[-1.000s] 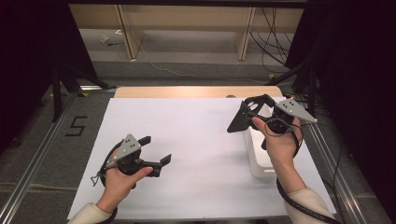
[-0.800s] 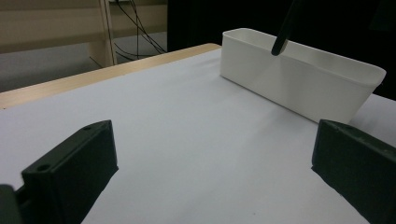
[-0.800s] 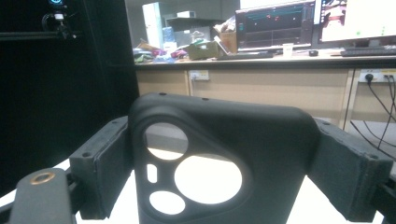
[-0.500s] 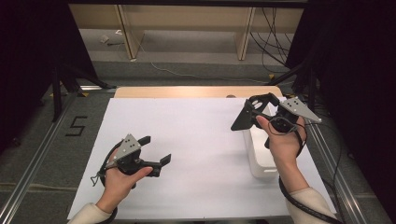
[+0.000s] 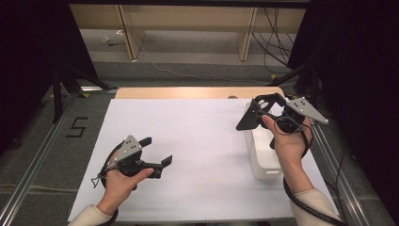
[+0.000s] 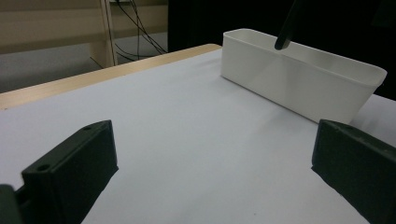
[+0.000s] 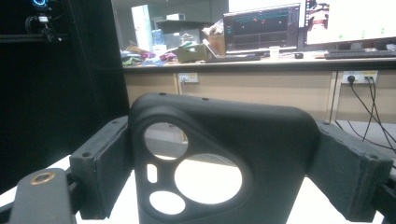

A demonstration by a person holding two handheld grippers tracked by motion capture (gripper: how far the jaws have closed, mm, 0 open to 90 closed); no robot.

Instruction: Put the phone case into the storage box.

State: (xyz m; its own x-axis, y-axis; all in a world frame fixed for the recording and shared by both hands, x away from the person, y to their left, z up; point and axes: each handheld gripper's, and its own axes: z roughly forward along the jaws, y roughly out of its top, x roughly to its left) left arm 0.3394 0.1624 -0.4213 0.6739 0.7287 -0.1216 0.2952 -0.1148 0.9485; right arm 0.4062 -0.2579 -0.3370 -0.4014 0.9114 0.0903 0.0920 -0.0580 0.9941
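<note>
My right gripper (image 5: 266, 105) is held up over the far end of a white bin (image 5: 263, 160) at the right of the table. It is shut on a black phone case (image 5: 248, 120) with round camera cut-outs. In the right gripper view the case (image 7: 266, 140) stands upright, pinched across its width between the pads (image 7: 100, 163) of my right gripper (image 7: 224, 170). My left gripper (image 5: 156, 151) rests low over the white table cover (image 5: 202, 141) at the front left, open and with nothing in it. In the left gripper view its jaws frame bare cover, with the bin (image 6: 299, 81) beyond and the case's tip (image 6: 284, 35) above it.
The wooden table edge (image 5: 188, 92) runs along the far side of the cover. Metal rails (image 5: 28, 165) flank the table. Shelving legs and cables stand on the floor behind. Dark curtains close in both sides.
My right hand has drifted slightly to the right with the case still gripped. The left hand has stayed put.
</note>
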